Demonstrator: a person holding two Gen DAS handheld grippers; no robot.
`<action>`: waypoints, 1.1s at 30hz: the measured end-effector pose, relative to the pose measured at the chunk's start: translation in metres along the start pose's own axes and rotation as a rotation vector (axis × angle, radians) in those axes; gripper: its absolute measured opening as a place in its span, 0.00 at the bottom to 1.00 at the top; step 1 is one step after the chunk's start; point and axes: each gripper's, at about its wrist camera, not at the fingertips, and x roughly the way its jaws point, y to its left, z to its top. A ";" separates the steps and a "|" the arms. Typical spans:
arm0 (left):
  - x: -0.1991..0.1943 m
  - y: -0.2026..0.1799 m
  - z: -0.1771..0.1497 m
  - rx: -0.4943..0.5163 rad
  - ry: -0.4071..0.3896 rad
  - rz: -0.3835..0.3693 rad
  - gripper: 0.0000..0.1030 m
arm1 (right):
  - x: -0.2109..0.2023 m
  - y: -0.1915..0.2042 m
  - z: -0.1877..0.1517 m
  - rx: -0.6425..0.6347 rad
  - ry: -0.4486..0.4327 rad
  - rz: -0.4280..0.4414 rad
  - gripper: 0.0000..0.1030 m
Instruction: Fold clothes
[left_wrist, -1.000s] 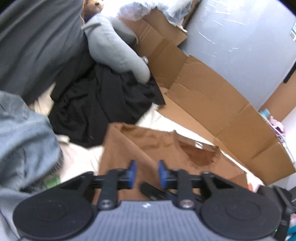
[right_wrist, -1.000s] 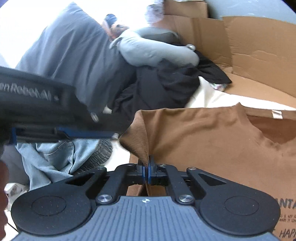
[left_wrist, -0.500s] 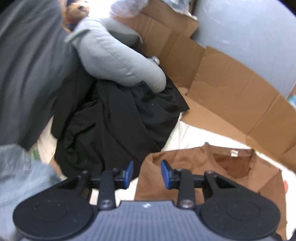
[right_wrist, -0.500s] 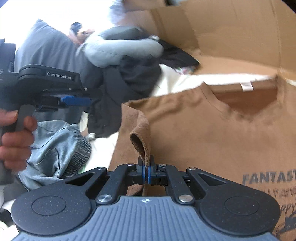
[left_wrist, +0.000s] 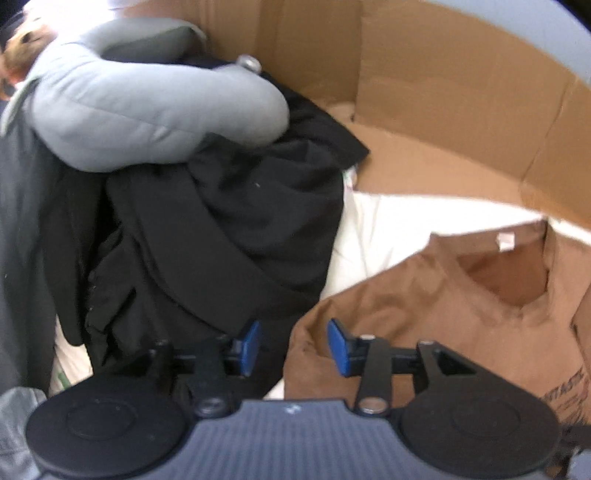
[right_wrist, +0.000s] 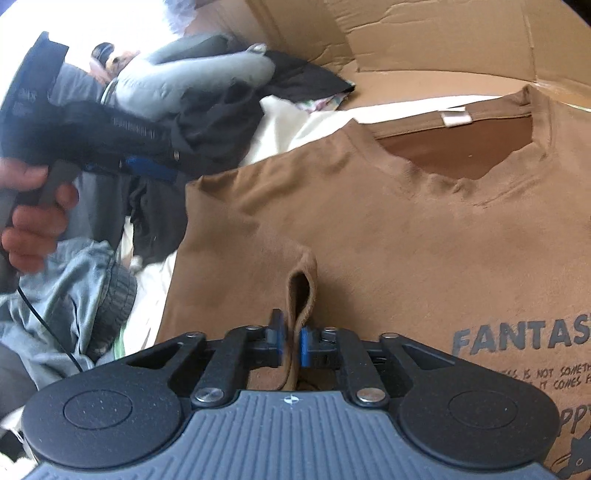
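- left claw (left_wrist: 293, 345) low in frame, blue pads (left_wrist: 337, 345) apart, jaws have just been opening, nothing between them
- brown t-shirt (left_wrist: 424, 317) flat at right, neck opening and white tag (left_wrist: 504, 240) visible, its left edge under the claw
- black garment pile (left_wrist: 221, 229) left of the shirt
- grey neck pillow (left_wrist: 147, 107) on top of the pile
- white sheet (left_wrist: 376, 229) between pile and shirt
- cardboard (left_wrist: 443, 92) behind

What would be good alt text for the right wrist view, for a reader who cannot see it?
The right gripper, its jaws just opened, has a loop of the brown T-shirt between its blue pads. The shirt lies flat, collar away from the camera. At left, a hand holds the left gripper over dark clothes.
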 end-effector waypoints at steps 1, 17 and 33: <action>0.003 -0.002 0.000 0.020 0.000 0.019 0.41 | -0.001 -0.002 0.002 0.006 -0.005 -0.001 0.25; 0.029 0.031 0.004 0.016 0.004 0.142 0.01 | 0.011 -0.005 0.026 -0.050 0.032 0.028 0.02; 0.024 0.018 0.001 -0.024 0.096 0.005 0.21 | 0.016 -0.012 0.026 -0.034 0.046 0.008 0.05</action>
